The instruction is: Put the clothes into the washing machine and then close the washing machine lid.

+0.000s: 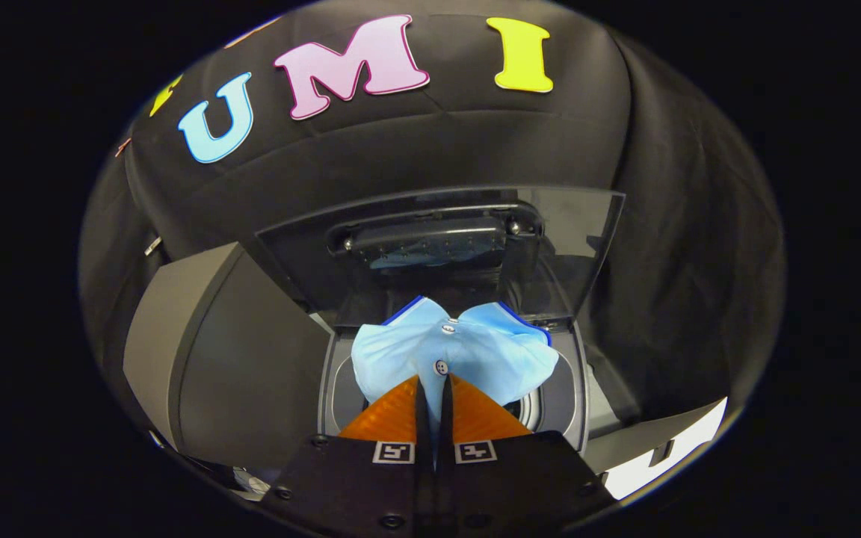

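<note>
Over the washer's open drum (565,388) I see my tool (430,382) w/ fingers (393,415) nearly together, just a thin slit btwn them, clamped on a light blue shirt (490,359). Both fingers press the cloth near its button placket; two small buttons sit just ahead of the tips. Shirt fans out left & right beyond the fingers, dark blue trim along its far edges, hanging above the round drum opening, not yet down inside as far as I can tell. Washing machine lid (445,246) stands raised behind the shirt, see-through panel w/ a dark handle part across its middle. Grey washer body (229,351) sits to the left of the opening. Black cloth wall behind it all.
</note>
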Demonstrator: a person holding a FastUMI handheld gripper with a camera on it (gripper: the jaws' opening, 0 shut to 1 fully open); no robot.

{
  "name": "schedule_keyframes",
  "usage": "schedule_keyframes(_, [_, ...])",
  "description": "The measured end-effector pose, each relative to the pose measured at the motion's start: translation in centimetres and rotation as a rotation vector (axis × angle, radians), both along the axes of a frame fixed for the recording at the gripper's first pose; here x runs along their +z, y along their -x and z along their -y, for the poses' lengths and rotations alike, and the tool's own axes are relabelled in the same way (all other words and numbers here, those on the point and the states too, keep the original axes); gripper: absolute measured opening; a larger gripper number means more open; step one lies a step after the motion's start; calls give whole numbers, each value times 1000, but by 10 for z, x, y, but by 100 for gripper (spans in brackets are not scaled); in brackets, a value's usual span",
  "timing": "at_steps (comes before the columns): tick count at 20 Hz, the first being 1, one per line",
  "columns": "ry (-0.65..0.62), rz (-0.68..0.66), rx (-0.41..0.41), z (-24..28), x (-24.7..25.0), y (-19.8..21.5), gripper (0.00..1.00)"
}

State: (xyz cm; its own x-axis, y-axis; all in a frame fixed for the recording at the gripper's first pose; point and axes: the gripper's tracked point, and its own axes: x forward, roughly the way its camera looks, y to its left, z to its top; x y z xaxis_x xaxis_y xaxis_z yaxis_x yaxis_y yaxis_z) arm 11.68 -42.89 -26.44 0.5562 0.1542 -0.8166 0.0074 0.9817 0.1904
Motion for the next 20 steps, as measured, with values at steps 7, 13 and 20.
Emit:
schedule_keyframes(7, [40,-54,30,-2,-40,6,5])
schedule_keyframes(13, [79,-84,84,-8,-71,16,5])
schedule_keyframes(20, [118,-166,84,-9,-114,25,5])
